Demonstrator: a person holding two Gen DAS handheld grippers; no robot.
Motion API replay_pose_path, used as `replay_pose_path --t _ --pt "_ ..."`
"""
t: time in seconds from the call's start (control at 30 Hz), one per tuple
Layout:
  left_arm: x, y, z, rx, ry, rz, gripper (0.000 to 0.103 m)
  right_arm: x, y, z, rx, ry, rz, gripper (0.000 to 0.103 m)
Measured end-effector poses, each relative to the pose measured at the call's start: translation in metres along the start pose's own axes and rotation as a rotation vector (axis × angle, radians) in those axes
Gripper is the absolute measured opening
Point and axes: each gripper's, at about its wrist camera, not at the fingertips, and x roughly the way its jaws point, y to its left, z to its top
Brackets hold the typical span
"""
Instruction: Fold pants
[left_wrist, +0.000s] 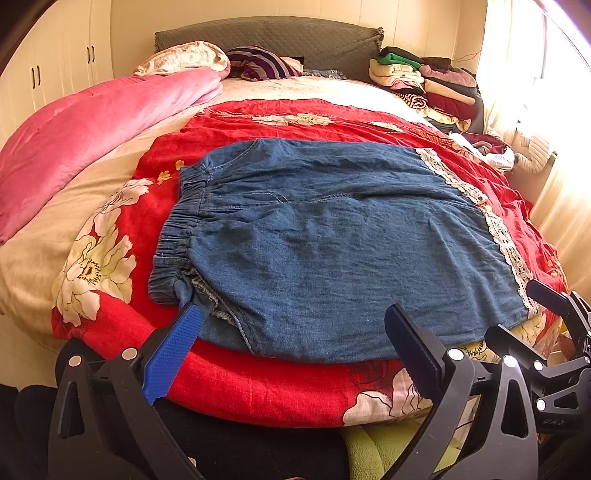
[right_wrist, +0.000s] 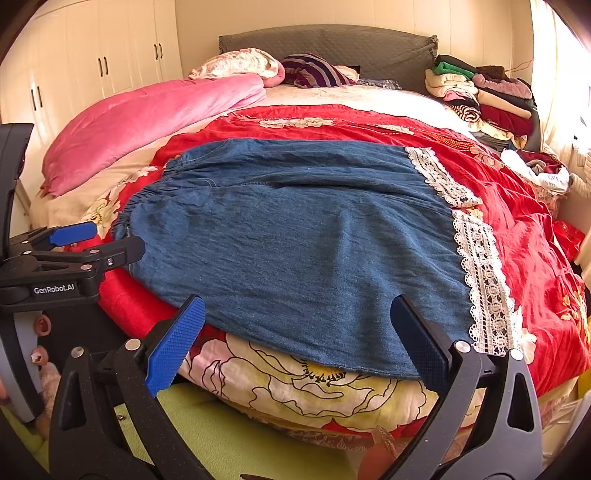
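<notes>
Red floral bedspread bears flat denim pants.

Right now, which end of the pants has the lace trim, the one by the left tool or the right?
The end by the right tool: white lace trim edges the denim pants there. The left tool sits near the gathered elastic waistband.

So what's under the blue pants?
The blue pants lie on a red flowered blanket spread over the bed. The part of it right beneath them is covered, so it can't be seen.
</notes>
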Motion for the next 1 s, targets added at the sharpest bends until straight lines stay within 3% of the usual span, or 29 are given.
replay_pose_path --t 0.47,1.0 --pt "0.004 0.005 0.005 -0.01 0.003 0.002 0.099 0.005 -0.006 0.012 0.002 -0.018 -0.007 0.095" --pt "0.033 0.045 0.043 -0.083 0.04 -0.001 0.099 0.045 -0.003 0.068 -0.013 -0.019 0.017 0.095"
